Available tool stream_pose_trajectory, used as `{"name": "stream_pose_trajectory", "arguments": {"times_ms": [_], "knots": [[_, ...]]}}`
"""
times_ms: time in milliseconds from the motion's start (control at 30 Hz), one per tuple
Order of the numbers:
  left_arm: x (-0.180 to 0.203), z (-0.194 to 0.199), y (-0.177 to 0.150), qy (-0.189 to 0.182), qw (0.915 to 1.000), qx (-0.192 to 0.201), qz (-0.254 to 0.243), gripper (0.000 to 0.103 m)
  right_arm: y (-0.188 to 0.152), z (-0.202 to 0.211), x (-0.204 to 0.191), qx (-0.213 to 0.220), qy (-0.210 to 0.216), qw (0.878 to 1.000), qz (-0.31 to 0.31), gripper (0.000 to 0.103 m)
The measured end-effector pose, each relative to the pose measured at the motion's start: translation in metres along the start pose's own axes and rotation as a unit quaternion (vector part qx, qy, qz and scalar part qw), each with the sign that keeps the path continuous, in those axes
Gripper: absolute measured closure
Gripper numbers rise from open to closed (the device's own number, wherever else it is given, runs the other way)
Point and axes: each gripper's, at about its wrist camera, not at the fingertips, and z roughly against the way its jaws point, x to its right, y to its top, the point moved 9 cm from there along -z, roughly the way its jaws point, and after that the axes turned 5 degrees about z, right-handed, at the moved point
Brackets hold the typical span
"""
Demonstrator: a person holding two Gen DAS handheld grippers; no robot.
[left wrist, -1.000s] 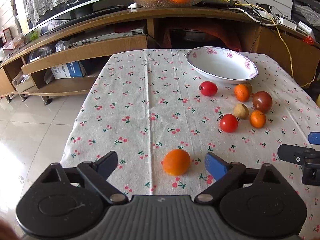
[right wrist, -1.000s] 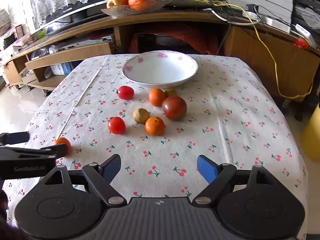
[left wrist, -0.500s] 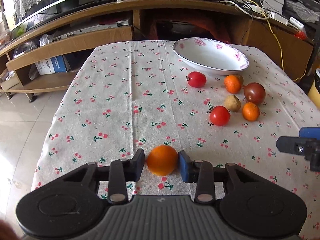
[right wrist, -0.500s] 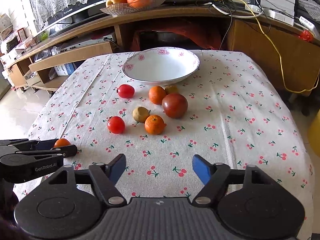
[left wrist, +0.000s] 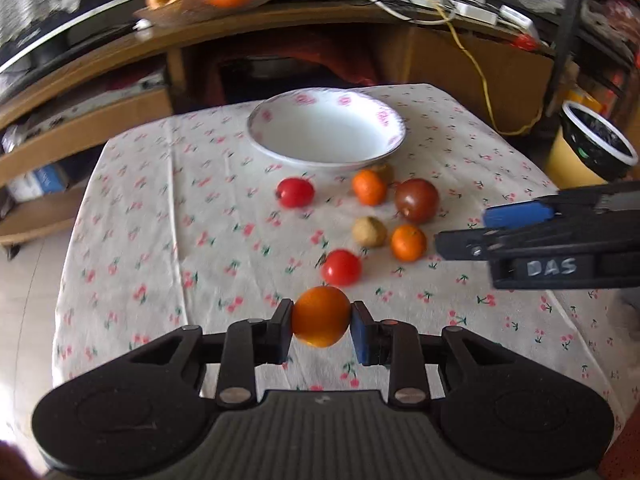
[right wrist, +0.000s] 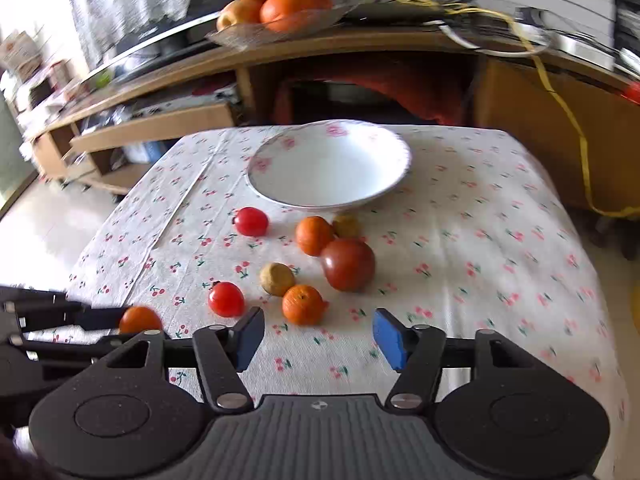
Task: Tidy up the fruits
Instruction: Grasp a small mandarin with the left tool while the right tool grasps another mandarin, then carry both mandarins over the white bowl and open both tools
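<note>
One orange (left wrist: 321,316) clamped in left tool (left wrist: 321,330).

Open cloth along the table's (right wrist: 500,240) right side and left half, wide enough to pass. Straight ahead, blocked by clustered fruit: dark tomato (right wrist: 348,264), mandarin (right wrist: 303,305), red tomato (right wrist: 226,299) (bowl (right wrist: 328,164) just behind).

Fruit laid out on table (right wrist: 500,240), bowl (right wrist: 328,168) at far side.
Tomatoes (right wrist: 347,264) and tangerines (right wrist: 302,305) lie before the bowl; left gripper (left wrist: 321,322) nearest, holding an orange (left wrist: 321,316).
</note>
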Motion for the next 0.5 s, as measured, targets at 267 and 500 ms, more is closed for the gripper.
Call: {"name": "stream_pose_trajectory", "arguments": {"times_ms": [267,500], "knots": [[0.005,-0.021,0.012,-0.025,0.9996,-0.013,-0.008,0.064,-0.002,-0.039,-0.004,-0.039,0.037,0.998,0.019,0.069],[0.0,-0.033,0.008,-0.02,0.9993,-0.03,-0.004,0.064,0.002,-0.054,-0.009,-0.042,0.046,0.998,0.023,0.079]]}}
